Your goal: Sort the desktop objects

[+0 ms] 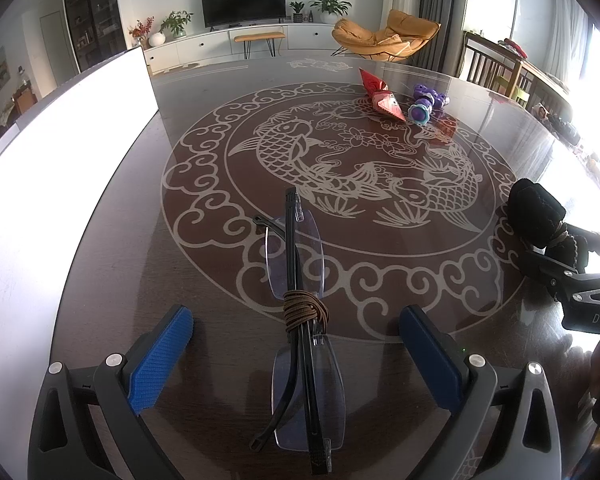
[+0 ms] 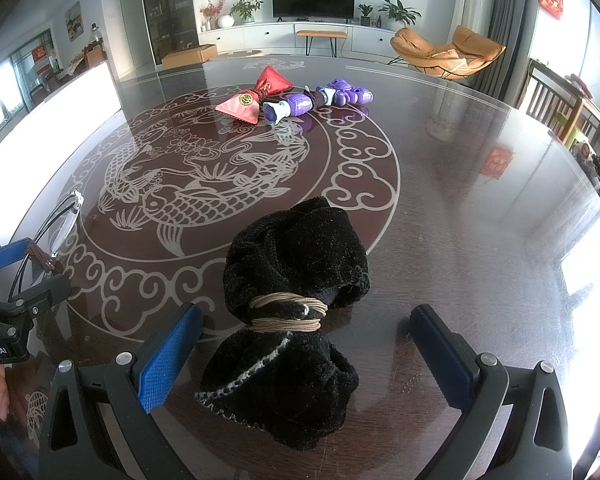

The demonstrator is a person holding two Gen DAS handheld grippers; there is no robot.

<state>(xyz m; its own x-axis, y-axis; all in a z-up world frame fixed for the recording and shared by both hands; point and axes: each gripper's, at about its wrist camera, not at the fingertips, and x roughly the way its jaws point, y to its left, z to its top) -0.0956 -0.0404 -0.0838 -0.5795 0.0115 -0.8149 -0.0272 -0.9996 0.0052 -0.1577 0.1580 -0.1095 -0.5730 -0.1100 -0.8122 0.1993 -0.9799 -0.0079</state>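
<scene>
Glasses (image 1: pixel 300 320), one cloth (image 2: pixel 296 320), two toys (image 2: pixel 292 100)

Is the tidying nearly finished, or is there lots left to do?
Nothing looks sorted yet. Both grippers are open: the left gripper straddles the glasses, the right gripper straddles the black cloth bundle. Neither is lifted. The red pouch and purple toy wait far across the table.

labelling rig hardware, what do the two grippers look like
Both match: the left hand-held gripper and right hand-held gripper have dark grey plastic frames with triangular cut-outs, silver round screws and blue textured pads on the fingers. White lettering marks each body. No cables or sleeves show.
</scene>
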